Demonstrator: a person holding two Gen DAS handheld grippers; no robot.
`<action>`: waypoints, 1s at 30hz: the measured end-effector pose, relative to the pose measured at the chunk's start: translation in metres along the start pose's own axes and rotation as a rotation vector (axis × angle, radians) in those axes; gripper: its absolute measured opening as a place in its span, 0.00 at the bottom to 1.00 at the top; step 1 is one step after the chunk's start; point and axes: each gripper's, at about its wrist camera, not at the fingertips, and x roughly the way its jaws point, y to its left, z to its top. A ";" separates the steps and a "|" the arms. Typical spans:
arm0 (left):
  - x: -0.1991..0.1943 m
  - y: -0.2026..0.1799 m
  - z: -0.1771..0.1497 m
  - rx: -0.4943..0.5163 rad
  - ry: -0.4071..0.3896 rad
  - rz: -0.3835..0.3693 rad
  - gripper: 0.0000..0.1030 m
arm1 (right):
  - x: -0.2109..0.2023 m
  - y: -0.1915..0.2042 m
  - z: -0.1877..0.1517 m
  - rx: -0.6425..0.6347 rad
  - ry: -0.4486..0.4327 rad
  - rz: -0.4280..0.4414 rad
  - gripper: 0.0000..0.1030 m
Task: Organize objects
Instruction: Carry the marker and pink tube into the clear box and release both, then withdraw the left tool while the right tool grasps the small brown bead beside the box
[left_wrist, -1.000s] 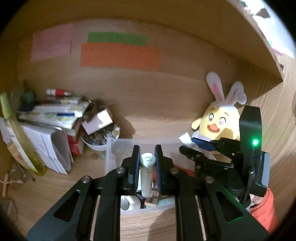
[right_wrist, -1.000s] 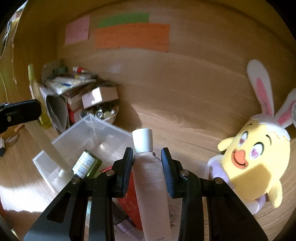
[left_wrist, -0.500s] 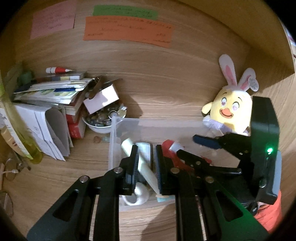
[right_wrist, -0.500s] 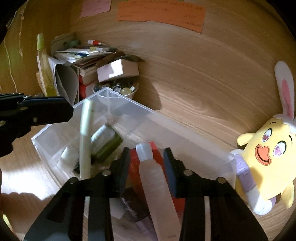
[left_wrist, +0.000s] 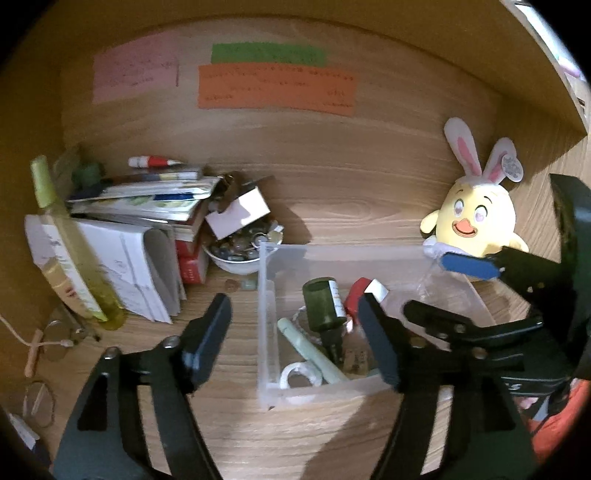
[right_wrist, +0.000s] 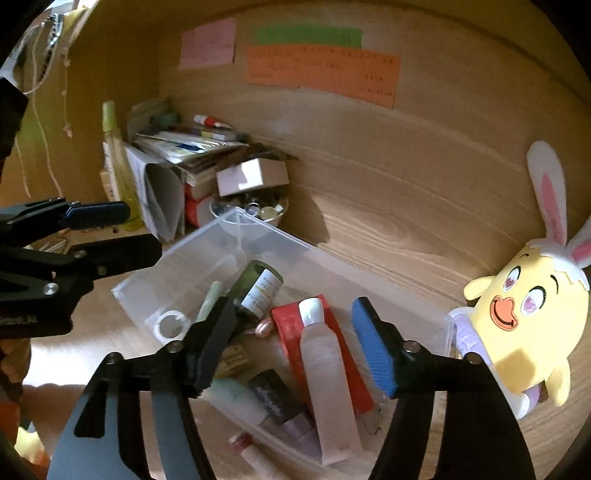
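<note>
Your left claw (left_wrist: 295, 336) gaped empty | your right claw (right_wrist: 291, 343) gaped empty above the clear bin (right_wrist: 258, 229) | pink tube (right_wrist: 325, 354) lay inside on the red box (right_wrist: 288, 321) | likely light, soft, slick: grip near its stiff white cap.

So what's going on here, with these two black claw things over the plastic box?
A person is tidying small toiletries into a clear bin on a wooden desk, with a gripper in each hand. Both the left gripper and the right gripper are open and empty above the bin. A pink tube lies inside on a red box, between the right gripper's fingers, beside a green bottle and a pale green tube. A plush chick sits to the right.
</note>
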 end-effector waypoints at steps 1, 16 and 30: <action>-0.003 0.000 -0.002 0.004 -0.005 0.006 0.78 | -0.004 0.000 -0.001 -0.002 -0.002 -0.001 0.69; -0.013 0.000 -0.047 0.013 0.078 0.031 0.93 | -0.052 -0.011 -0.062 0.094 -0.018 -0.073 0.70; 0.024 -0.023 -0.090 0.055 0.240 -0.042 0.93 | -0.046 -0.015 -0.116 0.165 0.098 -0.067 0.68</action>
